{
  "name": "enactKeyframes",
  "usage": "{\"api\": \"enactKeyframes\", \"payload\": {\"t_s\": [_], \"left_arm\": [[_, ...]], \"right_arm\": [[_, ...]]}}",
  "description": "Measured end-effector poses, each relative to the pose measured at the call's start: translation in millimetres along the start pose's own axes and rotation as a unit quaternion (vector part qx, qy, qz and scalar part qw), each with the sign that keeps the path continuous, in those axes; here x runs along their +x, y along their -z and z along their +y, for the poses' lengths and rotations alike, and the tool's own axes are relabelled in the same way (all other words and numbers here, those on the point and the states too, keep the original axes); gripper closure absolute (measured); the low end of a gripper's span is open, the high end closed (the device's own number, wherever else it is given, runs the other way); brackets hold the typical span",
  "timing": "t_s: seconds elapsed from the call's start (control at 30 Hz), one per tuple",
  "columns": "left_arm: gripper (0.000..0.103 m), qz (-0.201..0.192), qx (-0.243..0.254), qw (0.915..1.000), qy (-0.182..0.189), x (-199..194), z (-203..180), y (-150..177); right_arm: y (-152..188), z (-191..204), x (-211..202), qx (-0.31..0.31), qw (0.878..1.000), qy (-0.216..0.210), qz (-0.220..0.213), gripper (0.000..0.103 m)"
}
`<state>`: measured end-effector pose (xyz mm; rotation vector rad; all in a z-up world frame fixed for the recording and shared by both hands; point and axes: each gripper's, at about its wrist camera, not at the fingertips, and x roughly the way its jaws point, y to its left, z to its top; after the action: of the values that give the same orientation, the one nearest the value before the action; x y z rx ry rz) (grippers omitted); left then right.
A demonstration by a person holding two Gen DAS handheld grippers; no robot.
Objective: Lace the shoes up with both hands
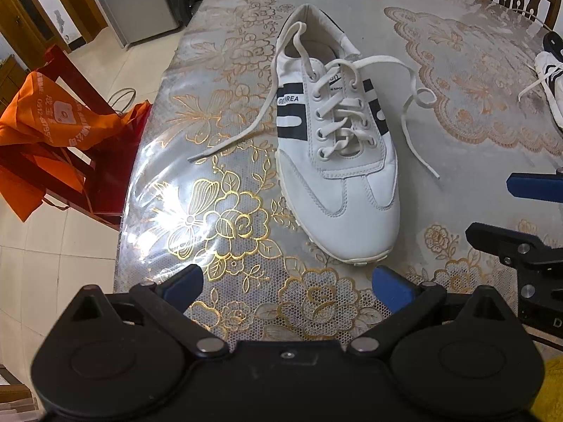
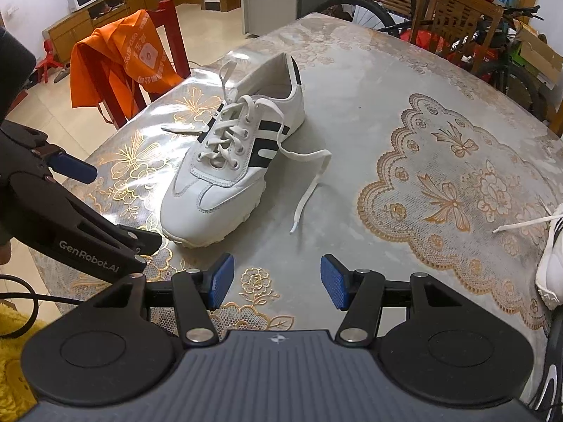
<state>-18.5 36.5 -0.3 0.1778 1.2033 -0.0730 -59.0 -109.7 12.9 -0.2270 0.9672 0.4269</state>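
Both tongs, left tongs (image 1: 286, 283) and right tongs (image 2: 277, 279), hang spread (gripping nothing) before the white shoe (image 1: 337, 161), laces (image 1: 415, 105) loose on the bench (image 1: 457, 52).

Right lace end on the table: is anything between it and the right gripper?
Nothing visible. The right gripper is open, and only bare tablecloth lies between it and the lace end beside the shoe.

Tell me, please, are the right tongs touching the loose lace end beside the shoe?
Apart. The right wrist view shows bare tablecloth between the right tongs and the lace end.
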Motion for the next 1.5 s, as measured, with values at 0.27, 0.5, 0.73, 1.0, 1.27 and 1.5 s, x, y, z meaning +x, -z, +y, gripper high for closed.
{"api": "enactKeyframes", "payload": {"t_s": [0.27, 0.5, 0.73, 1.0, 1.27, 1.5], "left_arm": [[0.001, -0.003, 0.004, 1.0, -0.003, -1.2, -0.9, 1.2], [0.001, -0.002, -0.001, 1.0, -0.003, -1.0, 0.8, 1.2], [0.001, -0.001, 0.0, 1.0, -0.004, -0.4, 0.9, 2.0], [0.001, -0.001, 0.001, 1.0, -0.005, -1.0, 1.7, 2.7], [0.001, 0.0, 0.001, 1.0, -0.004, -0.8, 2.9, 3.9], [0.001, 0.001, -0.002, 1.0, -0.003, -0.9, 4.7, 5.0]], "right_arm": [[2.0, -1.0, -0.2, 0.006, 1.0, 0.002, 0.002, 0.045], [2.6, 1.5, -0.2, 0.0, 1.0, 0.002, 0.003, 0.045], [3.4, 2.9, 0.3, -0.001, 1.0, 0.002, 0.005, 0.045], [3.6, 4.7, 0.3, -0.003, 1.0, 0.003, 0.007, 0.045], [3.9, 6.1, 0.3, -0.005, 1.0, 0.005, 0.008, 0.045], [3.1, 8.8, 1.1, -0.012, 1.0, 0.011, 0.011, 0.045]]}}
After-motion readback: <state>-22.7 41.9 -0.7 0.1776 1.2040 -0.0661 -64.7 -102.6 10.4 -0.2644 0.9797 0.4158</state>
